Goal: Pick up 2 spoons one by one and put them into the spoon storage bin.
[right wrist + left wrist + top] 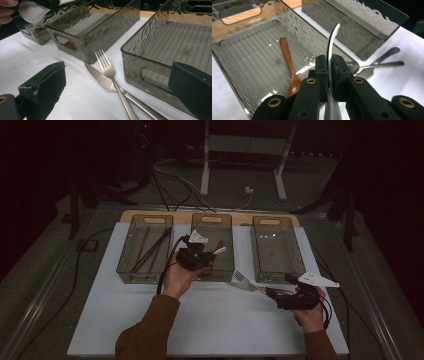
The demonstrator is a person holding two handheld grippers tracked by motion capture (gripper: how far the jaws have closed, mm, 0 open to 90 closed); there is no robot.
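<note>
Spoon [332, 45] of white material held edge-on between the closed fingers [322, 72] of the left gripper [196, 254], its handle rising in a curve above the fingertips in the left gripper view; the gripper hangs over the near end of the middle bin [227, 227], carried by the person's left hand [177, 277]; a brown wooden spoon [288, 65] lies on the ribbed floor of this bin, apart from the held spoon; the white spoon's bowl [31, 11] shows at the upper left of the right gripper view, beside the person's fingertips; right gripper [280, 295] rests low over the bench [150, 320] near its right front, held in the right hand [310, 315], its fingers [42, 87] spread wide apart and holding nothing; between and ahead of those fingers a metal fork [110, 75] lies crossed over a metal knife [100, 77] on the white bench surface, the two touching where they cross, both just in front of the gap between the middle bin and the right bin [155, 37]; the right bin's ribbed floor carries no cutlery that can be made out; left bin [125, 255] in the high view contains several long dark sticks [150, 250], too dim to identify more closely; all three bins are of smoky transparent plastic and stand side by side along the far part of the bench, each with a slot handle in its end wall.
</note>
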